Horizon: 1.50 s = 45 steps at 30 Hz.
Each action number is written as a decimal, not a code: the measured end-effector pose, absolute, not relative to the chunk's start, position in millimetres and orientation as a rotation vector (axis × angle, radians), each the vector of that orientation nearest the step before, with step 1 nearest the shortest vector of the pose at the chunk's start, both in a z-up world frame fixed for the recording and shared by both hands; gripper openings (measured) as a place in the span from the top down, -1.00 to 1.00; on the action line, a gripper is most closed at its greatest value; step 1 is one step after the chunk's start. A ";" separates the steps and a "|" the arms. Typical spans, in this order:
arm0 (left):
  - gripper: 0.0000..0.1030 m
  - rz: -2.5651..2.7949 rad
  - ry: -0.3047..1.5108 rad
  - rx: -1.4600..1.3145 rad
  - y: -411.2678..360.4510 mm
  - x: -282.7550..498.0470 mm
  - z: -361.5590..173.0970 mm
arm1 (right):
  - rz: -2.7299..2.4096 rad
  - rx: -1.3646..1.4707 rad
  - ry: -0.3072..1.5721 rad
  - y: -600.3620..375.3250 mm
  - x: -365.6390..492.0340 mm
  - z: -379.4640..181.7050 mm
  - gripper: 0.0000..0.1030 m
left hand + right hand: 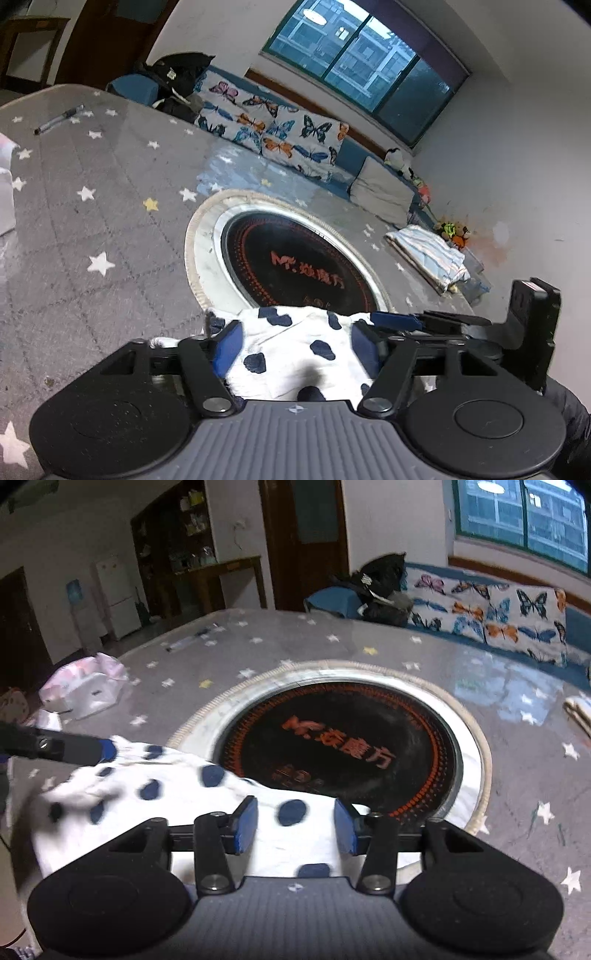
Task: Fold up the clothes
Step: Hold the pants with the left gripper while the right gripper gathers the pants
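White cotton-looking garment [166,794] w/ dark blue spots lies bunched on the near edge of a grey star-print worktop [92,221], partly over the rim of a round black cooktop [295,262] set into the middle. Left gripper [295,343]: jaws apart, cloth between and under the blue pads, no pinch visible. Right gripper [295,823]: same, jaws spread w/ cloth lying between them, not clamped.

Handling, as a judgement: cloth looks thin, soft, very light; it will sag and drape, not hold shape, and should slide easily on the smooth worktop. Not fragile. Best hold is prob. an edge or corner, one per gripper, well apart, so the fabric hangs flat; grabbing mid-panel would likely bunch layers together.

Also present: a folded striped cloth [428,254] at the far right, a pen [59,120] at the far left, plastic bags [85,686].
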<state>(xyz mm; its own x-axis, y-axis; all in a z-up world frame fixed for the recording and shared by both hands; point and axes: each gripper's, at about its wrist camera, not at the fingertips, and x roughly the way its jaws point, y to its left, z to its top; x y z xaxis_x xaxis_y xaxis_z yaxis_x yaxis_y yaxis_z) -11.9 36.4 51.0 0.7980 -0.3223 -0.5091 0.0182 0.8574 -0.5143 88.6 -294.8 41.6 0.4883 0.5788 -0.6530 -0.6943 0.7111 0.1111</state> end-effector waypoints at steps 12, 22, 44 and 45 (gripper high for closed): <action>-0.65 -0.079 0.590 -0.454 46.1 -22.3 55.3 | 0.884 -0.223 0.646 -260.9 18.7 51.1 -0.15; -0.64 0.007 0.639 -0.412 59.2 -21.4 37.1 | 0.948 -0.369 0.580 -241.5 -33.9 42.0 -0.26; -0.66 0.029 0.672 -0.500 63.5 -44.9 37.1 | 0.983 -0.376 0.540 -257.3 -46.7 59.4 -0.39; -0.68 0.029 0.671 -0.503 63.9 -45.9 38.2 | 1.009 -0.405 0.533 -248.9 -50.1 58.4 -0.39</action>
